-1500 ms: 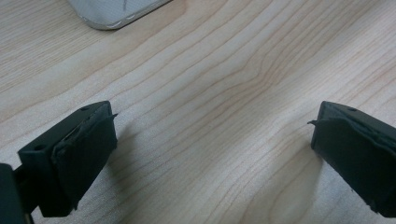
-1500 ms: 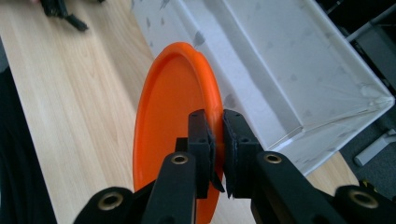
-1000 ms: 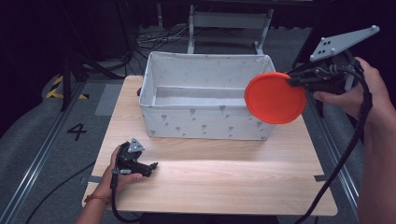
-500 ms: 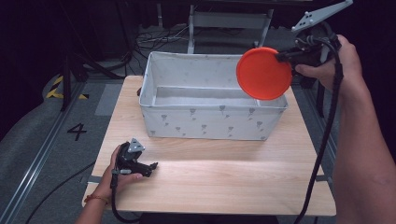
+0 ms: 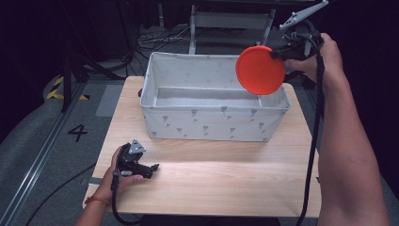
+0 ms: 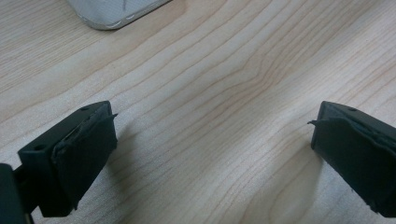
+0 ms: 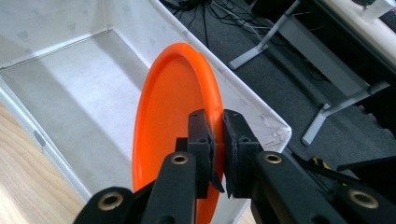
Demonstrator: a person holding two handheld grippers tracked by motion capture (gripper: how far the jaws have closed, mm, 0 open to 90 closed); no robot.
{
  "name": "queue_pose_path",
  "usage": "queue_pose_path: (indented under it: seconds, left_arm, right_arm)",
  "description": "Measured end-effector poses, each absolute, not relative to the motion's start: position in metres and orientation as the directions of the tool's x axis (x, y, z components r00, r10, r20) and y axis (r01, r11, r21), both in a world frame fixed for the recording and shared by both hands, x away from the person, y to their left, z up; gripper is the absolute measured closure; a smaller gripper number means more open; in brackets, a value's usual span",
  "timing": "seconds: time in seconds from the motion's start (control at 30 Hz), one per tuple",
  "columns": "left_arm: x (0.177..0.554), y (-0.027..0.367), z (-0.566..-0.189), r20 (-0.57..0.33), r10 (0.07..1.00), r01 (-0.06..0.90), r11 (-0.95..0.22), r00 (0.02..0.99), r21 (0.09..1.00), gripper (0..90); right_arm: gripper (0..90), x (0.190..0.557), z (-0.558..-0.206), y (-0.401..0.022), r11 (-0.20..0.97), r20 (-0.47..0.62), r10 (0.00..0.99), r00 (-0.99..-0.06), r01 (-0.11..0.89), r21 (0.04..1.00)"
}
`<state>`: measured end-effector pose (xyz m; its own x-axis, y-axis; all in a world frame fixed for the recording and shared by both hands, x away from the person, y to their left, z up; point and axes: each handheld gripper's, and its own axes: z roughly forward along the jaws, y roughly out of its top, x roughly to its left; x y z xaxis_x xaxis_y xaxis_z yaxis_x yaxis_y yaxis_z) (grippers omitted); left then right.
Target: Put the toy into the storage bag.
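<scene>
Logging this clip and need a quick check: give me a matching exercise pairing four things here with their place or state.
Things:
1. plate
2. bin
3. left gripper
4. right gripper

States:
A. open, low over bare wood
B. held on edge above the bin's corner
C. standing on the table, nothing inside
D. shut on an orange rim

Pairs: 1-B, 2-C, 3-A, 4-D

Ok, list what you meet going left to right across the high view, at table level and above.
Left hand-held gripper resting open on the wooden table → white fabric bin → orange plate → right hand-held gripper clamped on the plate's rim.
</scene>
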<state>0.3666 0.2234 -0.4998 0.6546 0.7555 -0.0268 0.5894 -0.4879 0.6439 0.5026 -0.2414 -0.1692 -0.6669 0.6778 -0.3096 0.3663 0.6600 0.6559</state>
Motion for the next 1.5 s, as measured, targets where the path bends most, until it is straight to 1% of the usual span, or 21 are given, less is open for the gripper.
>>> queue_pose_path:
  seconds: [0.27,0.4,0.67,0.9,1.2,1.37,1.4,1.5]
  left_arm:
    - [0.367,0.223,-0.5,-0.027,0.756,0.589,-0.487,0.654,0.644,0.5]
    - [0.367,0.224,-0.5,-0.026,0.753,0.587,-0.491,0.657,0.643,0.5]
    - [0.367,0.224,-0.5,-0.025,0.75,0.585,-0.495,0.662,0.642,0.6]
    - [0.367,0.224,-0.5,-0.03,0.751,0.588,-0.491,0.66,0.643,0.6]
    - [0.366,0.224,-0.5,-0.028,0.75,0.587,-0.492,0.66,0.643,0.6]
    - [0.366,0.224,-0.5,-0.028,0.751,0.587,-0.492,0.66,0.643,0.6]
    - [0.366,0.224,-0.5,-0.028,0.751,0.587,-0.492,0.66,0.643,0.7]
    - [0.366,0.224,-0.5,-0.028,0.751,0.587,-0.492,0.66,0.643,0.7]
  right_arm:
    - [82.5,0.517,-0.191,-0.231,0.663,-0.285,0.669,-0.686,0.378,0.646]
    - [82.5,0.52,-0.195,-0.229,0.667,-0.286,0.665,-0.69,0.377,0.643]
    - [82.4,0.533,-0.217,-0.219,0.684,-0.281,0.652,-0.704,0.387,0.619]
    - [82.4,0.537,-0.24,-0.204,0.731,-0.287,0.609,-0.739,0.383,0.565]
    - [82.4,0.539,-0.257,-0.193,0.779,-0.274,0.552,-0.788,0.37,0.505]
    - [82.4,0.538,-0.266,-0.191,0.81,-0.255,0.502,-0.827,0.346,0.473]
    - [82.4,0.536,-0.269,-0.19,0.827,-0.252,0.474,-0.843,0.329,0.456]
    - [82.5,0.535,-0.271,-0.188,0.838,-0.244,0.454,-0.857,0.318,0.444]
